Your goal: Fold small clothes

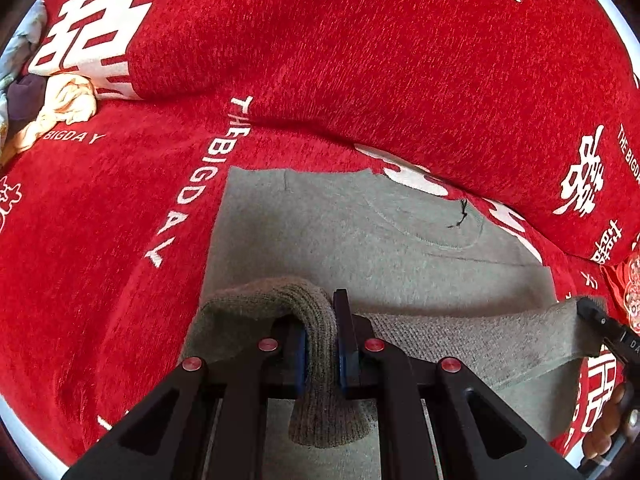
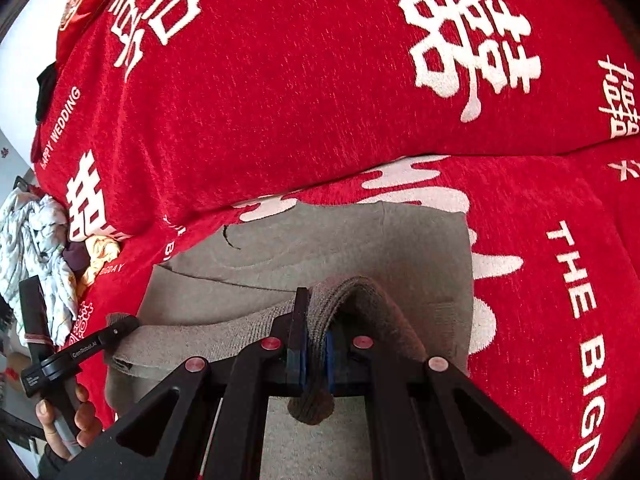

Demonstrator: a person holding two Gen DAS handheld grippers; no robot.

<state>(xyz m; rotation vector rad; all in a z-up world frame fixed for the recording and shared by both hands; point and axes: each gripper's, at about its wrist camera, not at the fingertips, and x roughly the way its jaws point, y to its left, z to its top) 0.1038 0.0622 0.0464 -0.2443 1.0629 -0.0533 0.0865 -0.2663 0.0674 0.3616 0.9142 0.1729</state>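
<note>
A grey-green knitted garment [image 1: 360, 232] lies flat on a red sofa cover, its neckline at the far end. It also shows in the right wrist view [image 2: 360, 248]. My left gripper [image 1: 320, 344] is shut on the garment's ribbed hem at its left corner and holds it raised. My right gripper [image 2: 314, 348] is shut on the same hem at its right corner, also raised. The hem stretches between the two grippers. The right gripper shows at the right edge of the left wrist view [image 1: 600, 320], and the left gripper at the left of the right wrist view [image 2: 120, 326].
The red sofa cover [image 1: 360, 60] with white lettering covers the seat and the backrest behind the garment. A pile of crumpled clothes [image 2: 40, 248] lies at the far left end of the seat; it also shows in the left wrist view [image 1: 68, 100].
</note>
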